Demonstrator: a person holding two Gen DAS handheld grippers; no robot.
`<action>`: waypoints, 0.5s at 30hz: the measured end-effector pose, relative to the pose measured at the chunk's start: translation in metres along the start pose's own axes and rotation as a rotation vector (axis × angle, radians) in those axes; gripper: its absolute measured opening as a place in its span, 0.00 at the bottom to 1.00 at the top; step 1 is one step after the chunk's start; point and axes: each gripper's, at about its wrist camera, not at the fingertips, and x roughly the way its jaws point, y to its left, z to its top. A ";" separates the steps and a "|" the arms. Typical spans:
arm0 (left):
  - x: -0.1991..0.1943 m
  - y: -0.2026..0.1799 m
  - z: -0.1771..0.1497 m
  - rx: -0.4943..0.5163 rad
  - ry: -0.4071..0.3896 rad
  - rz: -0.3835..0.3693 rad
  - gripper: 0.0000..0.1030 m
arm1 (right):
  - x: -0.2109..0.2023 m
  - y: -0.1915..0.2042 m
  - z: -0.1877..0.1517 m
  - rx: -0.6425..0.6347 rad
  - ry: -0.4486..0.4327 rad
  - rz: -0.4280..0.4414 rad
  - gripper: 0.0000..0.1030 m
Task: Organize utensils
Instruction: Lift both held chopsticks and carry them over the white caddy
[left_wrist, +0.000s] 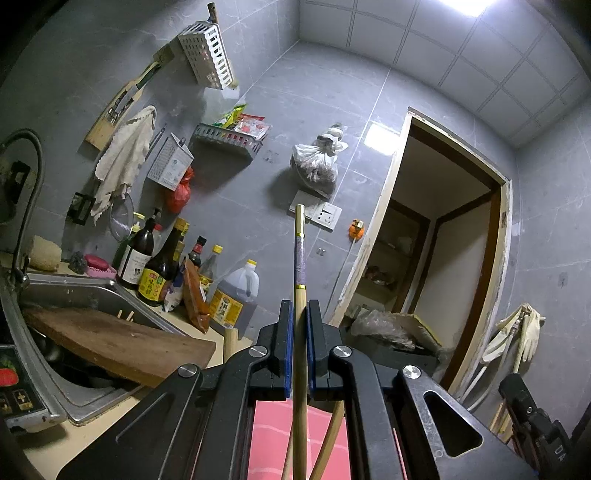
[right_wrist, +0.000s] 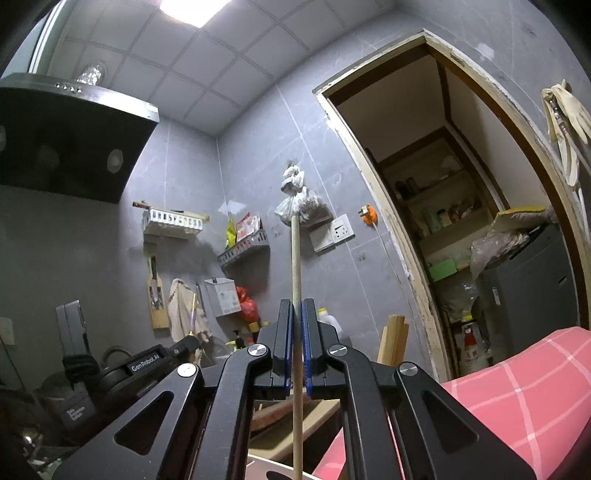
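Two chopsticks (left_wrist: 300, 254) (right_wrist: 294, 266) lifted upright, one pinched in the left gripper (left_wrist: 299, 314), one in the right gripper (right_wrist: 294, 314) (both clamped tight), carrying step, next probably dropping into the white wall rack (left_wrist: 207, 55).

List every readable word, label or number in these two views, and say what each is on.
"GenRobot.AI": on the left gripper, seen from the right wrist.
"DA": cut-off letters on the right gripper, seen from the left wrist.
Bottle labels, oil jug label, hanging box: print too blurred to read.
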 end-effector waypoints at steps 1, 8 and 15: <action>0.000 0.000 -0.001 0.003 0.003 0.001 0.04 | 0.000 0.001 -0.001 -0.004 0.005 -0.002 0.03; -0.001 -0.002 -0.013 0.026 0.029 0.005 0.04 | 0.004 0.007 -0.010 -0.034 0.056 -0.011 0.03; -0.003 -0.006 -0.034 0.043 0.055 0.020 0.04 | 0.008 0.014 -0.017 -0.081 0.112 -0.024 0.03</action>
